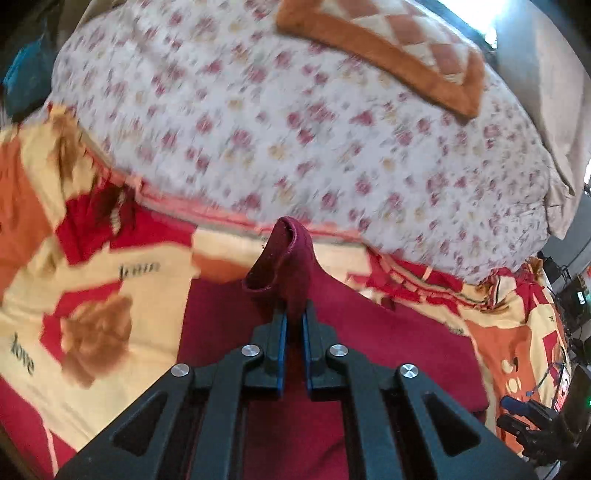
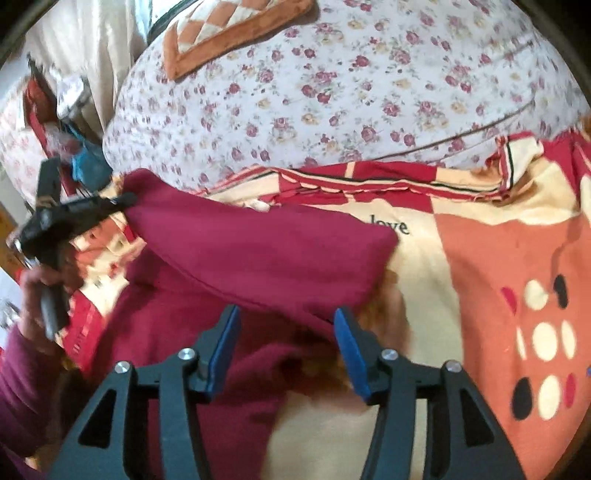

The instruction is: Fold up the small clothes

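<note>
A maroon garment (image 2: 258, 251) lies on the patterned bedsheet (image 2: 480, 258), with one part pulled up and over toward the left. In the left wrist view my left gripper (image 1: 294, 314) is shut on a cuff-like end of the garment (image 1: 284, 258), which sticks up past the fingertips. The right wrist view shows that same left gripper (image 2: 122, 201) at the left edge, held by a hand (image 2: 37, 280), pinching the fabric's corner. My right gripper (image 2: 286, 314) stands open just above the garment's folded edge, and its blue pads (image 2: 351, 350) do not press on the cloth.
A big floral duvet (image 2: 332, 96) rises behind the garment, with a brown-bordered cushion (image 2: 221, 33) on top. The yellow, red and orange sheet spreads out to the right. Clutter (image 2: 74, 110) stands beyond the bed's left side. The other gripper (image 1: 524, 424) shows at the lower right.
</note>
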`<state>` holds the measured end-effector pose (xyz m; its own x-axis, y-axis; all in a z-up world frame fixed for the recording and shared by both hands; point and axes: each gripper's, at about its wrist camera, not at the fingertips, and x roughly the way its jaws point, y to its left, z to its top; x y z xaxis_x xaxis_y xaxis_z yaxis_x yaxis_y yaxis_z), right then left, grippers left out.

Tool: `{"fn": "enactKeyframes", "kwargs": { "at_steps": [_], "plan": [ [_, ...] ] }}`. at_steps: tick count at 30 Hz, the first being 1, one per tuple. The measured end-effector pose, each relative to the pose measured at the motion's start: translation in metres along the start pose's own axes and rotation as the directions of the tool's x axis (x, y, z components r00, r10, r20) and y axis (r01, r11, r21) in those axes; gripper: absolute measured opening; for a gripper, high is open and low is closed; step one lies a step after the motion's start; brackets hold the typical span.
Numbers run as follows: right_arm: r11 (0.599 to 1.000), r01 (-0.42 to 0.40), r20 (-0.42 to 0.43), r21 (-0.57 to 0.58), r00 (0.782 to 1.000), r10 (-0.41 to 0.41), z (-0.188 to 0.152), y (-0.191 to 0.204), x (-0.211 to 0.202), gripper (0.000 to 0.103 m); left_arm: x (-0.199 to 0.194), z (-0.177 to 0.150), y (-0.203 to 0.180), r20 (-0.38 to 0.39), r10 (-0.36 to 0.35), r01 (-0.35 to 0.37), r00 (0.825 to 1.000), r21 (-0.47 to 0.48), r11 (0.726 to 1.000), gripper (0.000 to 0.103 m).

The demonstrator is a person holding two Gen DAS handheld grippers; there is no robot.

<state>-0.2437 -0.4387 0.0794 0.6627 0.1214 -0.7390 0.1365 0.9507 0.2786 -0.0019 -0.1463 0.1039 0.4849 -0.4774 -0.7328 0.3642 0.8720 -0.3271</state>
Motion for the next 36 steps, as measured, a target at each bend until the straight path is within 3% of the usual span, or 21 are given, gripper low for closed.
{"fn": "enactKeyframes", "kwargs": {
  "at_steps": [3,7,8,9,10,14,17,19,22,24,25,26,30,31,32,33,35,36],
  "plan": [
    [0.996,0.058,-0.035,-0.065,0.998,-0.060,-0.003,0.011,0.013,0.057,0.011,-0.016,0.008,-0.049,-0.007,0.006,0.999,-0.016,1.000,0.000],
    [0.973,0.180,-0.077,-0.141,0.978,-0.192,0.000,0.019,0.041,0.057,0.009,-0.023,0.008,-0.047,-0.012,0.010,0.999,-0.031,0.999,0.000],
    [0.964,0.214,-0.085,-0.158,0.970,-0.229,0.000,0.018,0.048,0.049,0.008,-0.023,0.008,-0.045,-0.014,0.013,0.999,-0.033,0.999,0.000],
    [0.955,0.245,-0.080,-0.169,0.962,-0.261,-0.001,0.016,0.050,0.023,0.005,-0.025,0.008,-0.045,-0.016,0.015,0.999,-0.030,0.999,0.000],
    [0.950,0.266,-0.069,-0.164,0.958,-0.280,0.000,0.011,0.048,0.016,0.005,-0.026,0.007,-0.046,-0.020,0.018,0.999,-0.025,1.000,0.000],
    [0.960,0.265,-0.052,-0.094,0.961,-0.270,-0.007,-0.013,0.025,0.012,0.016,-0.050,0.006,-0.096,-0.032,0.032,0.995,0.000,0.999,0.000],
    [0.970,0.229,-0.137,-0.080,0.961,-0.238,-0.023,-0.024,0.034,0.012,0.032,-0.066,0.009,-0.133,0.002,-0.003,0.991,-0.002,1.000,0.000],
    [0.975,0.211,-0.135,-0.069,0.966,-0.219,-0.025,-0.027,0.023,0.020,0.029,-0.069,0.013,-0.125,-0.020,0.017,0.992,-0.024,1.000,0.000],
    [0.991,0.132,-0.098,0.009,0.987,-0.130,-0.019,-0.038,-0.006,0.040,0.024,-0.067,0.016,-0.123,-0.044,0.040,0.992,-0.031,0.999,0.000],
    [0.995,0.064,-0.044,0.075,0.997,-0.060,-0.013,-0.047,-0.018,0.062,0.024,-0.067,0.016,-0.124,-0.043,0.039,0.991,-0.031,0.999,0.000],
    [0.992,0.034,-0.024,0.118,0.999,-0.032,-0.006,-0.054,-0.018,0.067,0.025,-0.068,0.015,-0.125,-0.037,0.033,0.991,-0.031,0.999,0.000],
    [0.991,0.031,-0.023,0.133,0.999,-0.028,0.000,-0.056,-0.013,0.071,0.026,-0.068,0.015,-0.125,-0.033,0.029,0.992,-0.033,0.999,0.000],
    [0.982,0.074,-0.063,0.172,0.996,-0.064,0.023,-0.063,0.045,0.071,0.029,-0.070,0.015,-0.121,-0.023,0.017,0.992,-0.046,0.999,0.000],
    [0.977,0.064,-0.087,0.205,0.995,-0.047,0.026,-0.068,0.063,0.070,0.029,-0.070,0.015,-0.124,-0.020,0.015,0.992,-0.043,0.999,0.000],
    [0.971,0.040,-0.107,0.235,0.994,-0.016,0.028,-0.071,0.078,0.057,0.028,-0.069,0.015,-0.127,-0.021,0.016,0.992,-0.040,0.999,0.000],
    [0.966,0.001,-0.103,0.257,0.994,0.026,0.029,-0.074,0.087,0.034,0.026,-0.069,0.014,-0.128,-0.019,0.016,0.992,-0.028,0.999,0.000],
    [0.974,0.006,-0.056,0.228,0.998,0.007,0.036,-0.069,0.082,0.016,0.022,-0.068,0.012,-0.124,-0.010,0.011,0.992,0.007,1.000,0.006],
    [0.983,0.043,-0.023,0.179,0.999,-0.039,0.040,-0.064,0.075,0.013,0.021,-0.068,0.012,-0.122,-0.008,0.010,0.993,0.017,1.000,0.012]
  ]
}}
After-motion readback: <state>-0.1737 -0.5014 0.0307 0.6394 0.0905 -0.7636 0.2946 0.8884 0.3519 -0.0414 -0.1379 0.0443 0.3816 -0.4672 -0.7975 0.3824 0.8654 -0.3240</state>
